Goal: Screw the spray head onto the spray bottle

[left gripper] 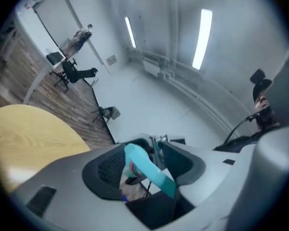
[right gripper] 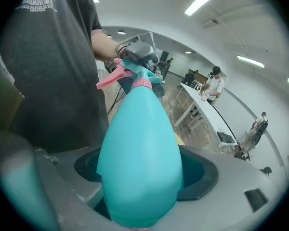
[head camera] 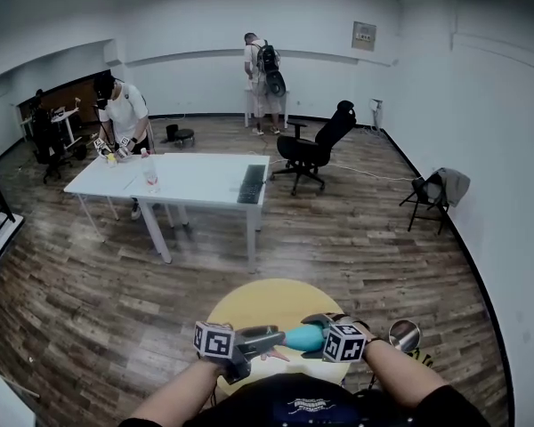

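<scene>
A teal spray bottle (head camera: 304, 337) lies crosswise over the near edge of a round yellow table (head camera: 249, 302). My right gripper (head camera: 319, 334) is shut on its fat body (right gripper: 139, 153), which fills the space between the jaws. The spray head (right gripper: 135, 72), teal with a pink trigger (right gripper: 110, 79) and a pink collar, sits on the bottle's neck. My left gripper (head camera: 269, 343) reaches in from the left. The head (left gripper: 149, 170) stands slantwise between its jaws, leaning on one pad, with no firm squeeze showing. That gripper (right gripper: 137, 52) is over the head's top.
A long white table (head camera: 187, 181) stands in mid-room with a person (head camera: 122, 114) working at its far end. A black office chair (head camera: 316, 145) is behind it, a folding chair (head camera: 432, 196) by the right wall. Another person (head camera: 262, 71) stands at the back wall.
</scene>
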Available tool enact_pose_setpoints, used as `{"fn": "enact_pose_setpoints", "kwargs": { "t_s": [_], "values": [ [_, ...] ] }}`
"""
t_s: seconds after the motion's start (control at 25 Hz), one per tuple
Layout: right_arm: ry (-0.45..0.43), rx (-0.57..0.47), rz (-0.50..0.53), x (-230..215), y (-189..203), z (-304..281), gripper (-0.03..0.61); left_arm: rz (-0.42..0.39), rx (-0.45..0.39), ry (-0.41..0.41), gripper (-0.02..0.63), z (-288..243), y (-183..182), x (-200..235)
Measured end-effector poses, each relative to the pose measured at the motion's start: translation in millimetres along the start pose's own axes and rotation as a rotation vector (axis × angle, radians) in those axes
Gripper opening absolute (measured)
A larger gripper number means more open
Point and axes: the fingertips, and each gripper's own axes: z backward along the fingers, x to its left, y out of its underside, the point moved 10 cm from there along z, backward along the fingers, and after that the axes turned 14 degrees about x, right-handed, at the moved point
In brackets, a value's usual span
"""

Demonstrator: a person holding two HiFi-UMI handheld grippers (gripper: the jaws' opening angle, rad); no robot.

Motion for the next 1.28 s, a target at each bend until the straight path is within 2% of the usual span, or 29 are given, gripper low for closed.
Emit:
{"fn": "enact_pose_setpoints", "kwargs": {
  "t_s": [0.08, 0.16, 0.28, 0.36, 0.52, 0.56, 0.6, 0.64, 0.68, 0.76, 0.88, 0.96, 1.0, 1.08, 1.12, 1.2, 1.28],
  "values": [
    [-0.002, -0.027, -0.073, 6, 13, 2, 0.411, 0.044, -0.120, -0.002, 0.287, 28, 1, -1],
    [-0.001, -0.028, -0.148, 9, 37, 3, 0.411, 0.063, -0.180, -0.041, 0.287, 59, 6, 4],
    [0.024, -0.001, -0.205, 7, 65, 11, 0.411, 0.075, -0.207, -0.071, 0.287, 87, 17, 12],
    [0.048, 0.023, -0.168, 4, 60, 16, 0.411, 0.082, -0.179, -0.066, 0.287, 83, 20, 15],
    [0.098, 0.056, 0.025, -1, 6, 13, 0.411, 0.019, 0.001, -0.010, 0.288, 14, 6, 6],
    [0.107, 0.076, 0.074, -3, -7, 10, 0.411, -0.014, 0.059, -0.029, 0.305, -3, 2, 3],
    [0.104, 0.103, 0.116, -3, -15, 7, 0.414, -0.069, 0.123, -0.079, 0.275, -15, -1, -1],
    [0.085, 0.123, 0.144, -3, -18, 4, 0.414, -0.141, 0.195, -0.137, 0.201, -21, -3, -4],
    [0.049, 0.127, 0.156, 0, -17, 3, 0.414, -0.204, 0.264, -0.175, 0.204, -25, -2, -8],
    [-0.030, 0.115, 0.163, 7, -13, 2, 0.413, -0.290, 0.379, -0.198, 0.209, -29, 2, -17],
    [-0.096, 0.116, 0.172, 13, -9, -5, 0.411, -0.386, 0.487, -0.220, 0.210, -38, 5, -25],
    [-0.106, 0.093, 0.149, 11, -9, -6, 0.411, -0.339, 0.443, -0.210, 0.212, -35, 4, -21],
    [-0.102, 0.070, 0.125, 9, -10, -5, 0.411, -0.285, 0.373, -0.191, 0.213, -29, 1, -18],
    [-0.078, 0.027, 0.067, 6, -8, 0, 0.410, -0.171, 0.182, -0.142, 0.225, -12, -5, -14],
    [-0.061, 0.014, 0.035, 6, -2, 2, 0.410, -0.117, 0.083, -0.116, 0.267, -1, -7, -11],
    [-0.034, 0.002, -0.039, 11, 17, 4, 0.410, -0.015, -0.086, -0.076, 0.272, 29, -3, -4],
    [-0.020, 0.009, -0.101, 17, 38, 5, 0.410, 0.059, -0.169, -0.081, 0.272, 60, 11, 5]
  ]
}}
